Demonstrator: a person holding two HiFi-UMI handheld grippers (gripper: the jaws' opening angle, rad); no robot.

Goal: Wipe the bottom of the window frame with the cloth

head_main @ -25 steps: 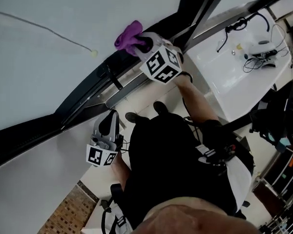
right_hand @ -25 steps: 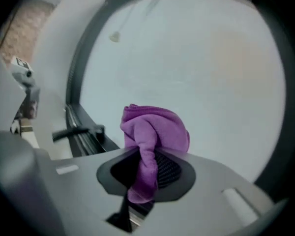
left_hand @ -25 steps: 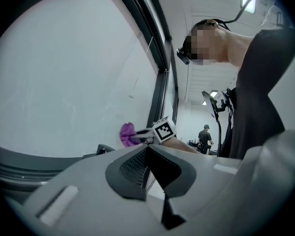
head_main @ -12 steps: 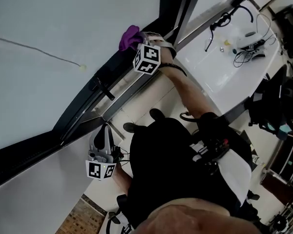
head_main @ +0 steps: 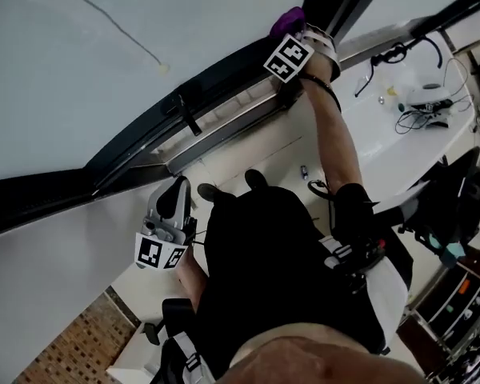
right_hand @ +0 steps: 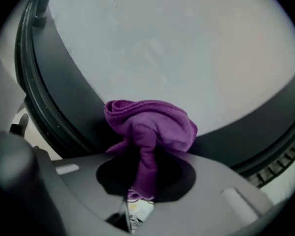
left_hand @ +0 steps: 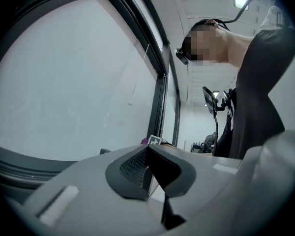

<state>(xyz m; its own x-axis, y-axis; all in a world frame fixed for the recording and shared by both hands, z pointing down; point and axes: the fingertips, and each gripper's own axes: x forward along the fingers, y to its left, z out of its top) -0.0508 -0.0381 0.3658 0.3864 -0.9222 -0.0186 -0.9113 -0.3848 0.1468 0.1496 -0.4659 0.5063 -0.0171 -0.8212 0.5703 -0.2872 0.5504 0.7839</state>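
Observation:
A bunched purple cloth (right_hand: pixel 150 127) is clamped in my right gripper (right_hand: pixel 140 181), pressed against the dark bottom rail of the window frame (right_hand: pixel 54 97). In the head view the cloth (head_main: pixel 289 19) peeks out above the right gripper (head_main: pixel 298 42) near the frame's upright post (head_main: pixel 336 2). My left gripper (head_main: pixel 174 206) hangs low by the person's side, jaws closed on nothing; in its own view the pads (left_hand: pixel 148 167) meet with the window frame (left_hand: pixel 160 82) far beyond.
The black frame rail (head_main: pixel 144 138) runs diagonally with a handle (head_main: pixel 186 110) midway. A white sill or counter (head_main: pixel 392 126) at right carries cables and small items (head_main: pixel 420 98). The person's shoes (head_main: pixel 232 186) stand on pale floor below the window.
My right gripper has slid the cloth along the bottom rail toward the right, up to the upright post. The left gripper has stayed low at the side.

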